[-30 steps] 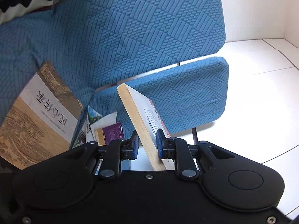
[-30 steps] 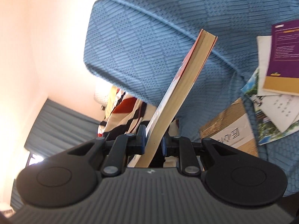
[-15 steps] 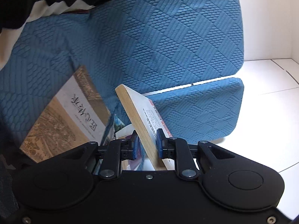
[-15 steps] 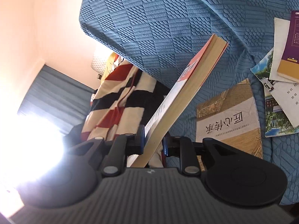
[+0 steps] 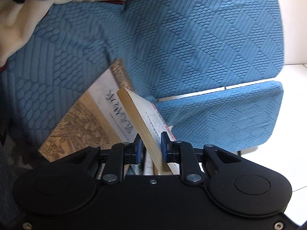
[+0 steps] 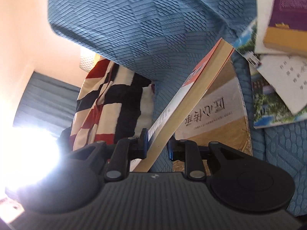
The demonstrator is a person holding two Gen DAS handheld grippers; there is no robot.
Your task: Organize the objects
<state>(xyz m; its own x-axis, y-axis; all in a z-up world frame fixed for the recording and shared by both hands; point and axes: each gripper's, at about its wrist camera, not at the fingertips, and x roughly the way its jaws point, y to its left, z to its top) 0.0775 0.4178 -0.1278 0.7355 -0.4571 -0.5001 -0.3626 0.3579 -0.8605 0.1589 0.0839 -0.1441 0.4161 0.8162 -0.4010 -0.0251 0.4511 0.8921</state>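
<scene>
Both tongs on the same paperback [image 5: 143, 123]: left tongs [image 5: 150, 147] pinching one end of it, pads against both covers; right tongs [image 6: 157, 145] around the other end [image 6: 191, 99], one pad clearly on the cover, the other partly hidden, so I judge a grip there too but looser. Book is tilted on edge, in the air above the blue cushion [image 5: 191, 48], straight ahead of both tongs. Just beyond and below it lies the brown-and-white book [image 6: 216, 115], flat on the cushion. Right of the right tongs: a loose heap with a purple book [image 6: 287, 2], a white booklet [image 6: 284, 80] and a landscape-print booklet [image 6: 268, 113], overlapping at odd angles. Progress, my read: 1 book in transit, apparently headed for the brown one; the heap is unsorted. No neat stack yet, so most of it is left.
</scene>
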